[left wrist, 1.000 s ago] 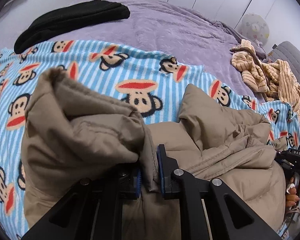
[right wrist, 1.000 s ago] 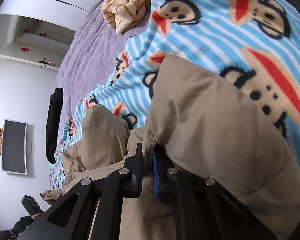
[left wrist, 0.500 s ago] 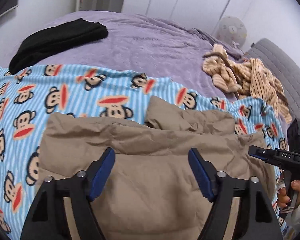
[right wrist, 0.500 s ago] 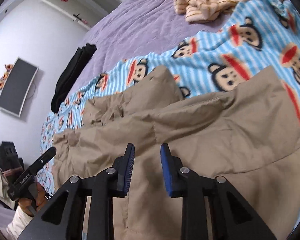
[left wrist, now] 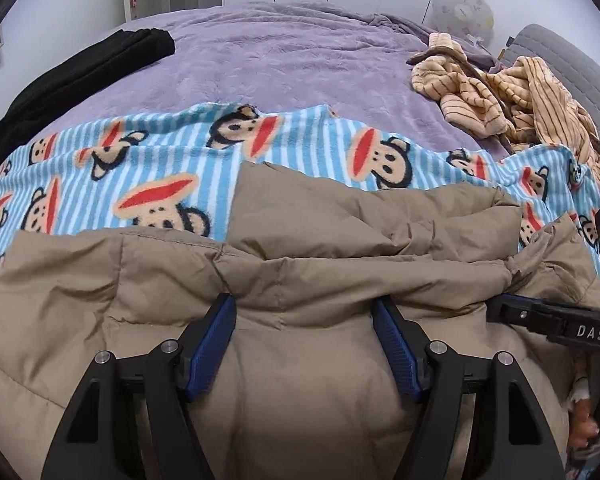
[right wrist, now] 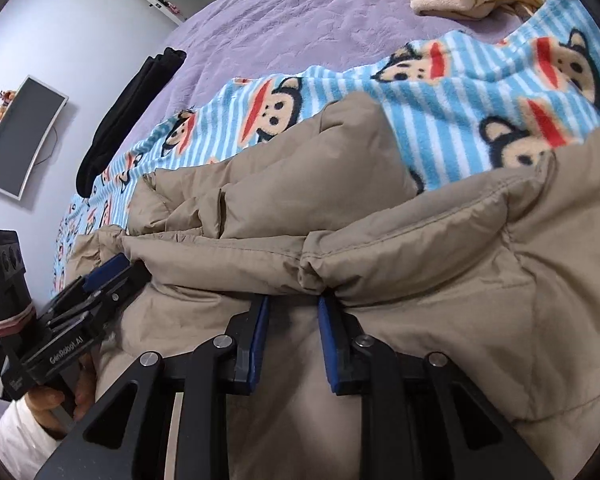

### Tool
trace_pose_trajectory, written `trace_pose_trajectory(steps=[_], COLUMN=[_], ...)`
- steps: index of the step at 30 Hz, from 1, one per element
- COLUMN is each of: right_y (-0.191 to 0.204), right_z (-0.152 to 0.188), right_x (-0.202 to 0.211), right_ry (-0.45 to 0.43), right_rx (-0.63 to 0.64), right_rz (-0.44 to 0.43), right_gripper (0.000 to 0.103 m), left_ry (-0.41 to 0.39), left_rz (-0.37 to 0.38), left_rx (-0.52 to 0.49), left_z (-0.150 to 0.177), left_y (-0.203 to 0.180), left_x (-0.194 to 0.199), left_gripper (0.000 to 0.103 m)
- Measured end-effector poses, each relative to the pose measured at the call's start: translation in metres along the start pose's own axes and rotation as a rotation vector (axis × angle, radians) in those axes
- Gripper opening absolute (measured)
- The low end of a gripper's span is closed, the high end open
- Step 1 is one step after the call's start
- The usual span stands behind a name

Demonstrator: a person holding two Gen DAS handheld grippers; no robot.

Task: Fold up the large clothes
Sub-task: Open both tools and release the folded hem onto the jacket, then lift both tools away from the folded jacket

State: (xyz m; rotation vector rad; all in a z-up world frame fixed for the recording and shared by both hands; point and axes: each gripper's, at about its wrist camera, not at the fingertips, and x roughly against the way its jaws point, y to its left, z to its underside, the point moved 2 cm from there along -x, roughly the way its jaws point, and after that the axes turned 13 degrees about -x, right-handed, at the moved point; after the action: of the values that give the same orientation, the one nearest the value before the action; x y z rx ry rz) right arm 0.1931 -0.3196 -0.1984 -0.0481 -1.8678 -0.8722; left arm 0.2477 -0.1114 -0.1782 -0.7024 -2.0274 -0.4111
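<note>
Jacket (left wrist: 300, 360): tan, puffy, lying on the monkey-print blanket (left wrist: 100, 184) at the near side of the bed (left wrist: 280, 60). Looks part-folded; a fat rolled edge runs across it, w/ a loose flap poking out beyond toward the blanket.
Left gripper (left wrist: 304, 312): fingers (left wrist: 212, 340) spread wide, nothing between them but the jacket's top surface; tips sit right at the rolled edge, pressing or just touching, can't tell which.
Right gripper (right wrist: 292, 308): fingers (right wrist: 256, 336) parted, narrower gap than the left, not clenched on anything. Tips right up against the same rolled edge.
Hands: a hand (right wrist: 52, 404) w/ white sleeve holds the left tool's handle; only fingertips of the other one show.
Step in hand: prob. between grabs. One fold seems laid down, both tools let go & resting at the edge.
Next move: my guess, each gripper needs a fresh bite on the thick edge or a side, then carry it over. Padding is bulky & springy, so a deep grab, else it slips & puffs back open.
Other stuff: black garment (left wrist: 72, 80) & striped beige heap (left wrist: 508, 92) on the purple cover, well apart from the jacket.
</note>
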Motion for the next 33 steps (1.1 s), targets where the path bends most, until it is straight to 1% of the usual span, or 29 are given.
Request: trace_pose_trajectory(steps=[1, 3, 4, 5, 6, 7, 8, 9, 10, 11, 13, 14, 16, 19, 21, 22, 24, 25, 26, 30, 33], right_y=[-0.004, -0.021, -0.035, -0.054, -0.07, -0.089, -0.102, -0.109, -0.111, -0.11, -0.105, -0.103, -0.1, -0.102, -0.099, -0.097, -0.088, -0.084, -0.08, -0.067, -0.064], right_z=[-0.002, -0.007, -0.01, -0.013, -0.015, -0.016, -0.017, -0.018, -0.019, -0.021, -0.025, -0.027, -0.033, -0.031, -0.031, -0.03, -0.027, -0.023, -0.018, 0.013, 0.038], right_x=[0.01, 0.034, 0.046, 0.057, 0.064, 0.067, 0.067, 0.064, 0.058, 0.051, 0.039, 0.034, 0.029, 0.036, 0.043, 0.048, 0.054, 0.059, 0.066, 0.092, 0.106], right_ry=[-0.017, -0.078, -0.119, -0.163, -0.179, -0.185, -0.185, -0.187, -0.19, -0.194, -0.207, -0.214, -0.218, -0.209, -0.195, -0.187, -0.179, -0.181, -0.187, -0.203, -0.193], right_rx=[0.017, 0.037, 0.031, 0.01, -0.022, -0.076, -0.121, -0.144, -0.15, -0.144, -0.112, -0.099, -0.092, -0.103, -0.131, -0.148, -0.169, -0.174, -0.176, -0.16, -0.175], right_rz=[0.024, 0.125, 0.19, 0.26, 0.273, 0.256, 0.223, 0.204, 0.204, 0.215, 0.253, 0.272, 0.289, 0.286, 0.286, 0.286, 0.275, 0.259, 0.246, 0.222, 0.2], right_gripper=[0.025, 0.026, 0.029, 0.029, 0.028, 0.027, 0.025, 0.025, 0.025, 0.025, 0.025, 0.025, 0.025, 0.027, 0.028, 0.03, 0.039, 0.049, 0.056, 0.058, 0.063], left_ry=[-0.009, -0.011, -0.002, 0.008, 0.019, 0.034, 0.04, 0.039, 0.041, 0.046, 0.048, 0.05, 0.057, 0.067, 0.078, 0.083, 0.095, 0.099, 0.1, 0.107, 0.12], left_rz=[-0.042, -0.142, -0.189, -0.212, -0.22, -0.22, -0.188, -0.161, -0.149, -0.15, -0.179, -0.178, -0.171, -0.146, -0.169, -0.19, -0.226, -0.241, -0.248, -0.239, -0.225], left_rx=[-0.023, -0.051, -0.041, -0.015, 0.022, 0.066, 0.114, 0.154, 0.171, 0.171, 0.167, 0.176, 0.2, 0.242, 0.249, 0.244, 0.23, 0.219, 0.211, 0.2, 0.195], left_z=[0.001, 0.008, 0.014, 0.02, 0.027, 0.035, 0.041, 0.046, 0.048, 0.048, 0.046, 0.044, 0.042, 0.044, 0.044, 0.044, 0.046, 0.047, 0.049, 0.065, 0.08], left_y=[0.008, 0.032, 0.051, 0.069, 0.088, 0.106, 0.12, 0.129, 0.132, 0.132, 0.128, 0.127, 0.129, 0.137, 0.136, 0.134, 0.13, 0.127, 0.123, 0.108, 0.093], left_x=[0.008, 0.022, 0.027, 0.03, 0.031, 0.029, 0.026, 0.021, 0.014, 0.007, -0.008, -0.014, -0.02, -0.021, -0.013, -0.007, 0.006, 0.014, 0.022, 0.053, 0.071], left_gripper=[0.073, 0.073, 0.073, 0.073, 0.073, 0.074, 0.078, 0.087, 0.09, 0.09, 0.096, 0.096, 0.102, 0.103, 0.103, 0.103, 0.103, 0.103, 0.103, 0.103, 0.103])
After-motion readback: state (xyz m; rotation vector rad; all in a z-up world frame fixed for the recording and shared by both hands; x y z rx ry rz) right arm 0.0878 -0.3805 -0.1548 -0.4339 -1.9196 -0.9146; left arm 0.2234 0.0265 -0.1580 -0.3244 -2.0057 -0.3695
